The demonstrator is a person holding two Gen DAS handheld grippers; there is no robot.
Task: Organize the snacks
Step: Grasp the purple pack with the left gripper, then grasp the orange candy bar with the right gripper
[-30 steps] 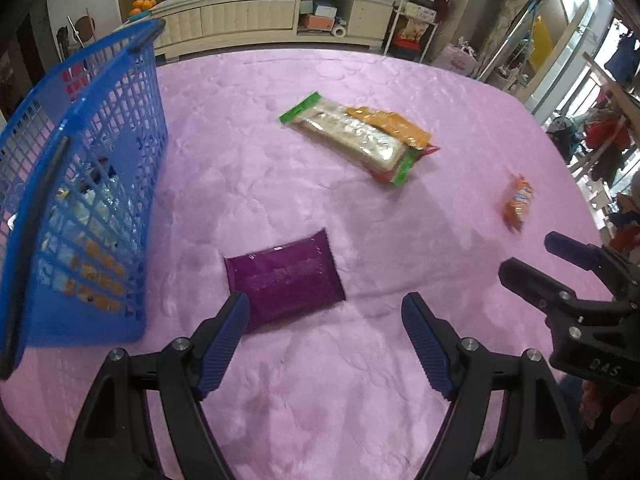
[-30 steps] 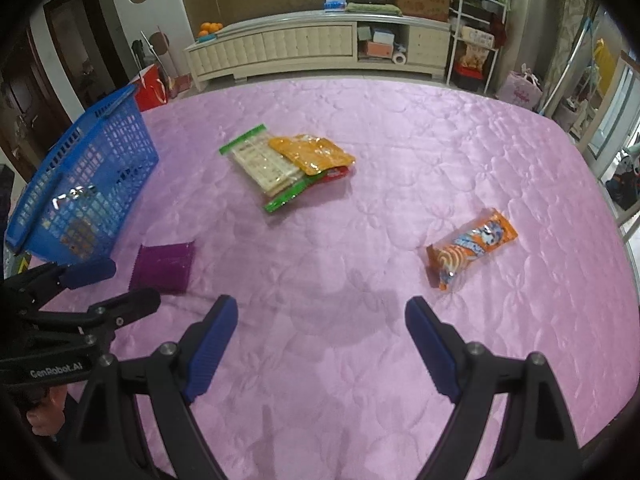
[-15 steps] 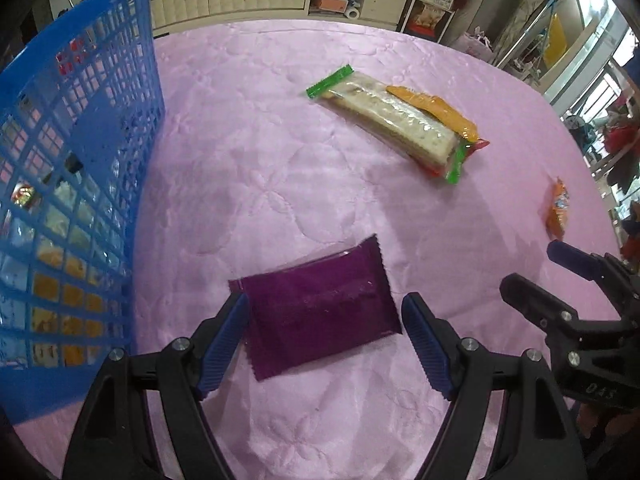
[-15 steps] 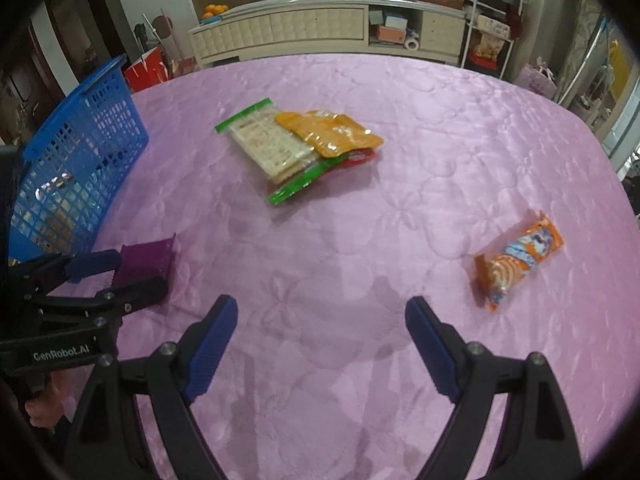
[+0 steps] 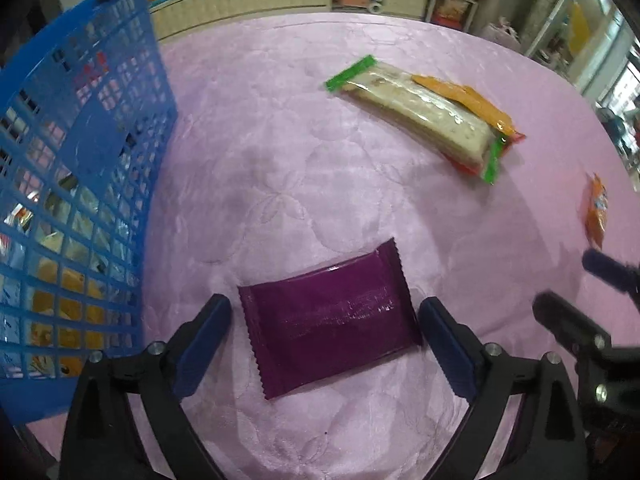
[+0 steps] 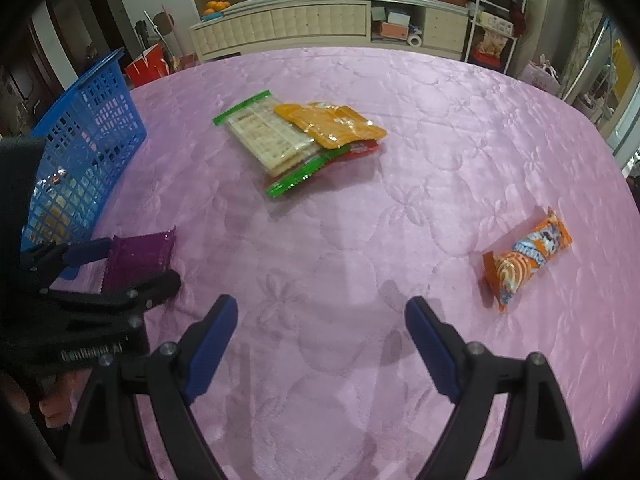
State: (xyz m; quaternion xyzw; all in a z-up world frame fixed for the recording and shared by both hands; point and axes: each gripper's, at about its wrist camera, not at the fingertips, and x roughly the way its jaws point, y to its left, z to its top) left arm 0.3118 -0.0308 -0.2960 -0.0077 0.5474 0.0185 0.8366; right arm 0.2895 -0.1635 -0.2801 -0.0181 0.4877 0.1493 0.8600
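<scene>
Purple packet point(image 5: 330, 322) lies flat, long axis spanning left tool's point(image 5: 326, 338) parted fingers.

Pink quilted floral-stitched cloth point(image 6: 420, 128) covers worktop. Beyond it, long cream panelled sideboard point(image 6: 304, 26) (oranges point(image 6: 216, 5) on top), red paper bag point(image 6: 149, 66) beside.

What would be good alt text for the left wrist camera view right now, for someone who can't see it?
The open left gripper straddles a purple snack packet lying flat on a pink quilted tablecloth, one finger on either side. A blue mesh basket holding snacks stands at the left; a green-edged cracker pack and a small orange packet lie farther off.
</scene>
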